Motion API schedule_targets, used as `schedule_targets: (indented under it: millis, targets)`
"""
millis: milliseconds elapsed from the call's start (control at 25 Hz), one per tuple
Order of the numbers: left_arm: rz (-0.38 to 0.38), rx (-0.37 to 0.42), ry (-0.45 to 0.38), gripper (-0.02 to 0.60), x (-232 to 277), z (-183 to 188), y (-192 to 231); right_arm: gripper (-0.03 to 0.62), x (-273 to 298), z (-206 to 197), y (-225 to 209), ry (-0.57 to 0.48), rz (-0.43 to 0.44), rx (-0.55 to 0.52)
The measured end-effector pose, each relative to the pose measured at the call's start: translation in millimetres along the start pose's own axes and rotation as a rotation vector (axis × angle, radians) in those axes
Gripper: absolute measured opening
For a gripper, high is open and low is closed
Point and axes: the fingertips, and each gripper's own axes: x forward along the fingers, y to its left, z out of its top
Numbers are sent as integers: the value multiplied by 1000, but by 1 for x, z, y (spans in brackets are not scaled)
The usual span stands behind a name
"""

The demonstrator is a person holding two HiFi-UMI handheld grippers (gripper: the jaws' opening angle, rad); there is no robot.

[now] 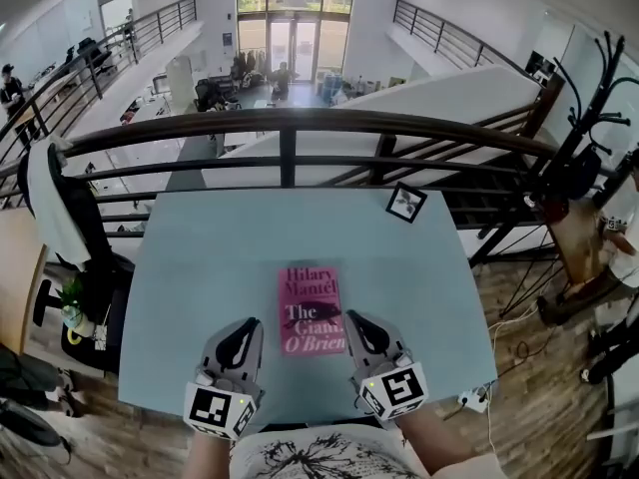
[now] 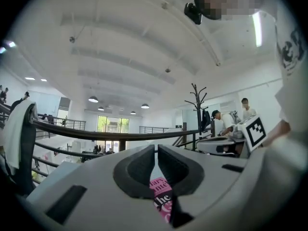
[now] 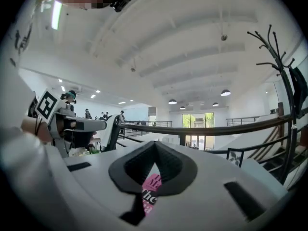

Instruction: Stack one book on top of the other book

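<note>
A pink book [image 1: 313,309] with "Hilary Mantel" on its cover lies flat on the pale blue table [image 1: 200,267], near the front edge. Only this one cover shows, and I cannot tell whether another book lies under it. My left gripper [image 1: 244,325] hovers just left of the book's lower corner, and my right gripper [image 1: 356,319] just right of it. Both are shut and hold nothing. In the left gripper view the left gripper [image 2: 157,148] points level, and a strip of the book [image 2: 162,198] shows below it. The right gripper [image 3: 155,144] likewise has the book [image 3: 150,189] below it.
A small black-framed marker card [image 1: 406,203] sits at the table's far right. A dark railing [image 1: 290,128] runs behind the table above an open hall. An office chair with a white cloth [image 1: 55,208] stands left, a coat stand [image 1: 584,118] right.
</note>
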Motion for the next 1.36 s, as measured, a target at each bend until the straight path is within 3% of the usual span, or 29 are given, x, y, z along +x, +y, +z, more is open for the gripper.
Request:
schedule_targets:
  millis: [280,760,1360]
  targets:
    - [-29,50,-66,22,-21,20,-2,-8,-7,23,8,-55,-37,14]
    - [29,27,-48,20,-32,22,29,-9,6,25,36,-37,-16,-69]
    - [35,9,-26,18,-31,15,32,-9,10,24,40,-36,-21,-37]
